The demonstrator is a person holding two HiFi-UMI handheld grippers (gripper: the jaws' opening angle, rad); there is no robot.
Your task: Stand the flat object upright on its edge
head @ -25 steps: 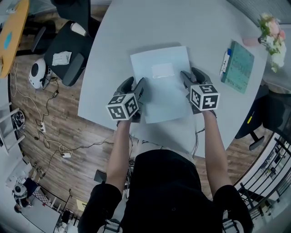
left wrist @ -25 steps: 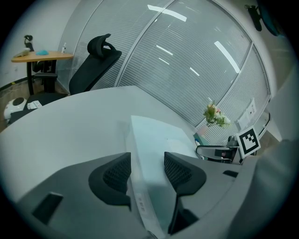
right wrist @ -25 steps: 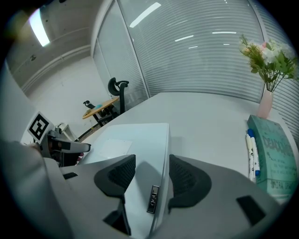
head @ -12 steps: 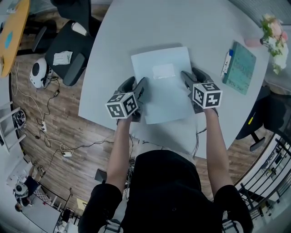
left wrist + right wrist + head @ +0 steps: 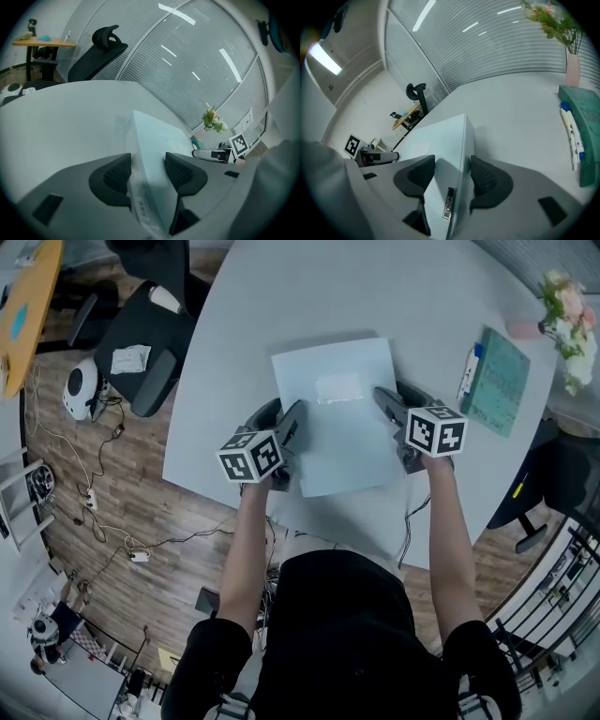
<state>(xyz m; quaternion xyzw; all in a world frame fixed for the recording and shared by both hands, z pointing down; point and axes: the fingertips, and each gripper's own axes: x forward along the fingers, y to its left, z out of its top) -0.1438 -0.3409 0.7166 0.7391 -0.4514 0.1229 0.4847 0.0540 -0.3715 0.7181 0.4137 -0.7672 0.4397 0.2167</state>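
**A:** Head view first. Where is the flat box [image 5: 339, 418]?

**B:** Lying flat on the grey table [image 5: 375, 287], broad face up. The left gripper [image 5: 281, 416] is at its 9 o'clock edge and the right gripper [image 5: 396, 397] at its 3 o'clock edge. A green book [image 5: 495, 381] with a pen [image 5: 466, 367] beside it lies at 2 o'clock from the box, well apart from it, with flowers [image 5: 562, 306] further out.

**A:** And the left gripper view?

**B:** The left gripper [image 5: 147, 166] has its jaws spread, and they have just been opening. The edge of the flat box [image 5: 152, 136] runs between them, one pad over its top and one outside it (I see no squeeze).

**A:** The right gripper view?

**B:** It is much the same. The right gripper [image 5: 452, 171] is spread wide, its jaws just opened, straddling the box's [image 5: 440, 138] other edge without pinching it. The book [image 5: 587, 122] and the pen [image 5: 572, 136] lie at 3 o'clock.
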